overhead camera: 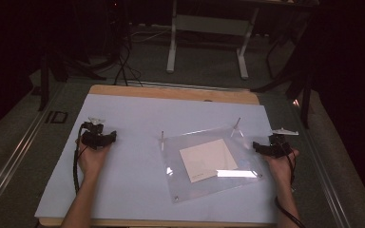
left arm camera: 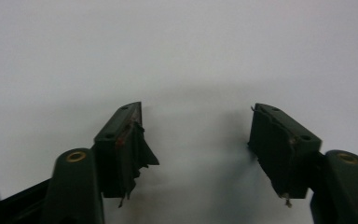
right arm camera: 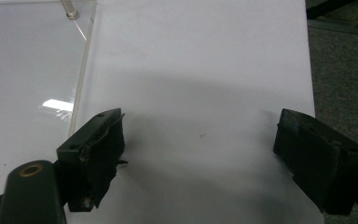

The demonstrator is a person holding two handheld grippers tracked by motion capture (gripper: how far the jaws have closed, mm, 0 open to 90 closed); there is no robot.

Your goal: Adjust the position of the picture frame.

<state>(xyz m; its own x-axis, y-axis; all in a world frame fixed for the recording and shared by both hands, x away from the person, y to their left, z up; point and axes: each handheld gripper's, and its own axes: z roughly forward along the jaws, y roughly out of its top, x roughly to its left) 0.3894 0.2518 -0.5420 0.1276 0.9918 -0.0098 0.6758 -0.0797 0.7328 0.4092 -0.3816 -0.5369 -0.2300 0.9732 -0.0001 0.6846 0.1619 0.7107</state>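
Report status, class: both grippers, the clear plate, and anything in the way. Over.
Left gripper open, empty, over bare table. Right gripper open, empty, beside clear plate. Cream paper sheet lies under or on plate. Nothing blocking.

The table [overhead camera: 123, 190] wears a pale blue-white cover, plain and unpatterned, with a light wooden edge [overhead camera: 171, 92] showing along its far side. On it lies a clear acrylic plate [overhead camera: 190, 185], colourless, with bright white glare along its near right part and silvery metal pegs [overhead camera: 162, 137] at its corners. Under the plate sits a cream square card [overhead camera: 208, 160], plain. The left gripper [left arm camera: 198, 140] is black, its pads frayed and faintly marked with reddish brown, with brass-coloured rivets [left arm camera: 76, 156]. The right gripper [right arm camera: 198, 154] is likewise black with a brass-coloured rivet. The floor [overhead camera: 342, 156] is dull grey-green carpet.
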